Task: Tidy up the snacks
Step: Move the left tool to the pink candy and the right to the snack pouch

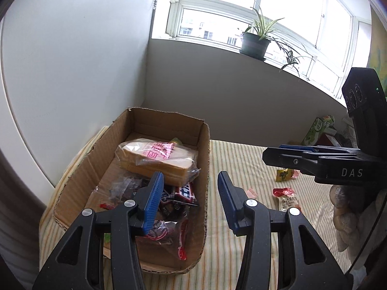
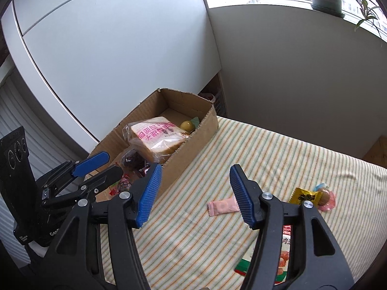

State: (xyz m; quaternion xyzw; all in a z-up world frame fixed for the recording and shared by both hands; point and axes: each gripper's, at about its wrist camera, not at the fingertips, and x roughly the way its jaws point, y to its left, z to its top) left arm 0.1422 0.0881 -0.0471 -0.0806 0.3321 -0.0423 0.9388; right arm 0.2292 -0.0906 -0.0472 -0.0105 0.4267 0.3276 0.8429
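A cardboard box (image 1: 79,176) (image 2: 193,149) stands on the striped cloth and holds a bagged loaf of bread (image 1: 157,159) (image 2: 157,137), dark wrapped snacks (image 1: 179,193) and a yellow-green piece (image 2: 188,125). My left gripper (image 1: 189,193) (image 2: 113,163) hovers open over the box's right wall, with nothing between its blue pads. My right gripper (image 2: 194,188) (image 1: 273,151) is open and empty above the cloth, right of the box. Loose on the cloth lie a pink sachet (image 2: 223,206) (image 1: 251,192), a yellow packet (image 2: 306,195) (image 1: 283,175), a pink jelly cup (image 2: 326,198) and a red-and-white packet (image 1: 286,198) (image 2: 285,249).
A white cabinet (image 2: 108,48) rises right behind the box, and a grey wall under a window sill bears a potted plant (image 1: 255,44). A green carton (image 1: 316,133) and other items sit at the far right. A gloved hand (image 1: 346,217) holds the right gripper.
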